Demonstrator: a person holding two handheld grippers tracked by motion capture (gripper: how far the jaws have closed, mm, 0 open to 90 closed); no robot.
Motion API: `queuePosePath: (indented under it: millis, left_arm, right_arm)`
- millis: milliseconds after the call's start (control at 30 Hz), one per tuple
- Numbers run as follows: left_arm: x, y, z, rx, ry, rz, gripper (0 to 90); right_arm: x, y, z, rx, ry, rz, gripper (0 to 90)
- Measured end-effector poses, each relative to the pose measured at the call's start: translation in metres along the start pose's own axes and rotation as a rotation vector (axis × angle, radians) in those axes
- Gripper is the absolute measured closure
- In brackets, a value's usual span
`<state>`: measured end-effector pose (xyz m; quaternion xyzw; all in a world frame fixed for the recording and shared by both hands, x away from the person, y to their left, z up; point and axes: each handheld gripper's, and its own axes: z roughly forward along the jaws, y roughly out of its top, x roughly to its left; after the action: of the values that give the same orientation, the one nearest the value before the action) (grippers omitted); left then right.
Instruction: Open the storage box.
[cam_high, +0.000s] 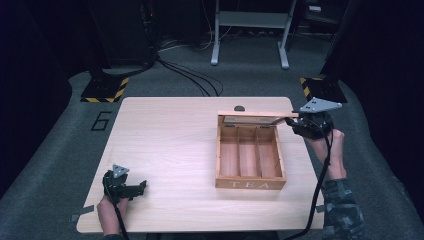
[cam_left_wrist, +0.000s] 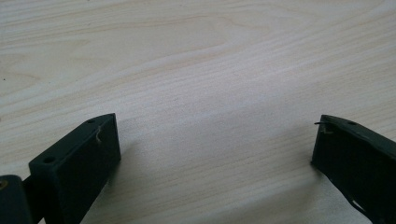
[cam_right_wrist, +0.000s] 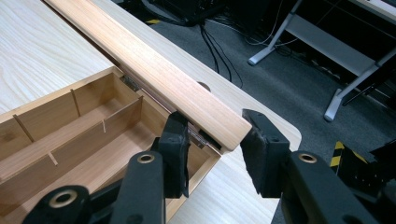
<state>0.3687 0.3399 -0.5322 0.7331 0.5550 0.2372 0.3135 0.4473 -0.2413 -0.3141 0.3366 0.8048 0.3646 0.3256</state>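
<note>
In the high view the right gripper (cam_high: 298, 121) sat at the raised lid (cam_high: 257, 114) of the wooden tea box (cam_high: 250, 184) on the table (cam_high: 165, 150); the left gripper (cam_high: 136, 188) rested near the table's front left. In the left gripper view its jaws stood wide apart over bare wood. In the right gripper view the jaws straddled the lid's (cam_right_wrist: 154, 70) corner, parted, the left pad touching.

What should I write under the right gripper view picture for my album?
The right gripper, jaws apart, straddles the corner of the raised lid of an empty wooden tea box.
</note>
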Motion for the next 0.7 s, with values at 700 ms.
queuePosePath:
  millis: [700]
  left_arm:
    - [0.0002, 0.0001, 0.0002, -0.004, 0.003, 0.004, 0.9]
  right_arm:
    - [0.0017, -0.0011, -0.0002, -0.003, -0.007, 0.007, 62.0]
